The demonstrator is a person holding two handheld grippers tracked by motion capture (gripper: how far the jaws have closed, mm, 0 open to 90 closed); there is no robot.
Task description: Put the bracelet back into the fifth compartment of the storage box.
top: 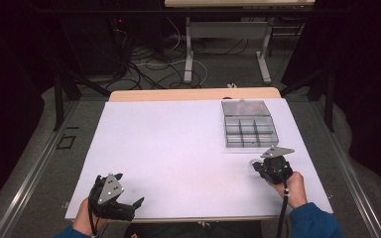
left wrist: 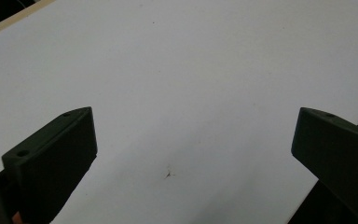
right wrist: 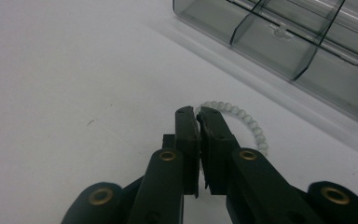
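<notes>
A string of small pale beads [right wrist: 251, 125] lies on the white table [top: 178, 144], curving out from the tips of my right gripper [right wrist: 197, 111]. The jaws of that gripper are pressed together right where the bead string begins, and the rest of the loop is hidden behind them. Just beyond stands a clear grey compartment box [right wrist: 298, 42], near the table's right side [top: 249, 124]. In the high view my right gripper [top: 256, 166] sits just in front of the box. My left gripper [top: 129, 188] stands wide open at the front left with nothing between its fingers [left wrist: 60, 140].
The box lid's far section holds some blurred coloured items [top: 245, 105]. A tiny dark speck [left wrist: 168, 174] marks the white sheet under the left gripper. The table's front edge lies close to both hands. Desk legs and cables [top: 178, 64] sit on the floor beyond.
</notes>
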